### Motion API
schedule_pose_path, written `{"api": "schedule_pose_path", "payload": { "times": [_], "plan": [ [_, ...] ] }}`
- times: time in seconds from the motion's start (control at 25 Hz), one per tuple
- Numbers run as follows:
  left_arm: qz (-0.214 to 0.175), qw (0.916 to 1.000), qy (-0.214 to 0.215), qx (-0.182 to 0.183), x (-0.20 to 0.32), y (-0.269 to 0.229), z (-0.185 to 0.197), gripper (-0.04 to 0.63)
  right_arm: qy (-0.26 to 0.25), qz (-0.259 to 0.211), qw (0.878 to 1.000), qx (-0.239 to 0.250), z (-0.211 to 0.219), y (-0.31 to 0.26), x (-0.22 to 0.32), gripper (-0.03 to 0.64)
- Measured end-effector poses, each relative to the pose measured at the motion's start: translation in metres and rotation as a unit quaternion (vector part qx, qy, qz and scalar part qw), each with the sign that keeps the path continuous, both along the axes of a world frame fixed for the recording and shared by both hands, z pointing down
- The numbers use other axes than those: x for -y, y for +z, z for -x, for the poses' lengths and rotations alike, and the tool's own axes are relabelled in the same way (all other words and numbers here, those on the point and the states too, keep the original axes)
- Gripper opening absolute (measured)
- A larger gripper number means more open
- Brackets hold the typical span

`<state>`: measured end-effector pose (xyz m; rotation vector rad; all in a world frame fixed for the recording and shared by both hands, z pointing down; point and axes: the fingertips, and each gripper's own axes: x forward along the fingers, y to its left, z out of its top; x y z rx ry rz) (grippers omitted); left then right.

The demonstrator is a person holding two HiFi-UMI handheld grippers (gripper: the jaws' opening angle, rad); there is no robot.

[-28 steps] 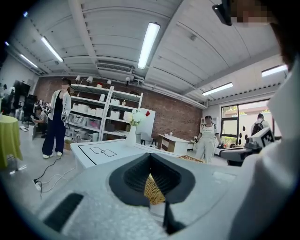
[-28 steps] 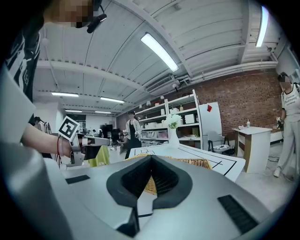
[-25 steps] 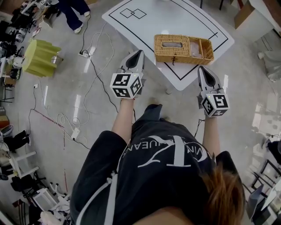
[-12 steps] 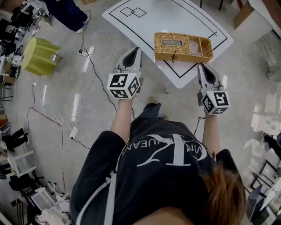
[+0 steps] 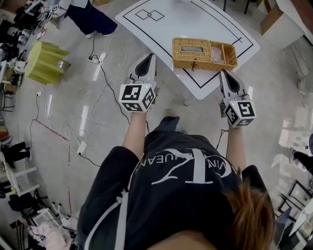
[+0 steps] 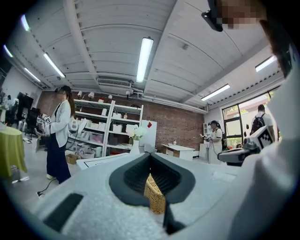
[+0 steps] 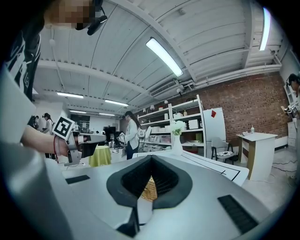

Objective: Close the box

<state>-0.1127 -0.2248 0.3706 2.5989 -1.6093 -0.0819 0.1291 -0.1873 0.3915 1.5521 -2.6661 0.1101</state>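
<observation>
Now, floor (image 5: 98,122): grey and glossy, strewn with cables (image 5: 105,63); a yellow-green covered stand (image 5: 44,61) sits at the far left, as it did a second ago.
Table (image 5: 195,14): white with black ruled lines; its near corner points toward the wearer; it sits in the head view much as before.
Wearer (image 5: 171,195): dark printed shirt, both forearms stretched forward; the pose has hardly changed.
Bystander (image 5: 90,14): dark trousers at the upper left edge of the head view; this figure has shifted rightward since a second ago, the plainest change.
Box (image 5: 204,53): a woven wicker box on the table beside the near corner; its left part is covered by a top with a slot, its right part shows the inside; it has not moved.
Left gripper (image 5: 150,56): off the table edge, left of the box and apart from it; jaws together, gripping nothing; its own view (image 6: 150,155) shows the box (image 6: 154,194) beyond the pads; it has drifted slightly left and forward.
Right gripper (image 5: 222,73): just short of the table corner, near the box's right end, not touching; jaws pressed together and empty; its own view (image 7: 151,159) shows the box (image 7: 149,189) beyond them; barely shifted.
</observation>
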Motion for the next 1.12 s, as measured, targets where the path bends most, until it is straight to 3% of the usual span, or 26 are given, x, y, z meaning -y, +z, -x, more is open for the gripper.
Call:
{"api": "schedule_pose_path", "payload": {
  "times": [1.12],
  "plan": [
    [-0.019,0.9996,-0.019,0.007,0.01,-0.015,0.007,0.005,-0.009,-0.015,1.0,0.01,0.002,-0.006,0.019,-0.003]
  ]
}}
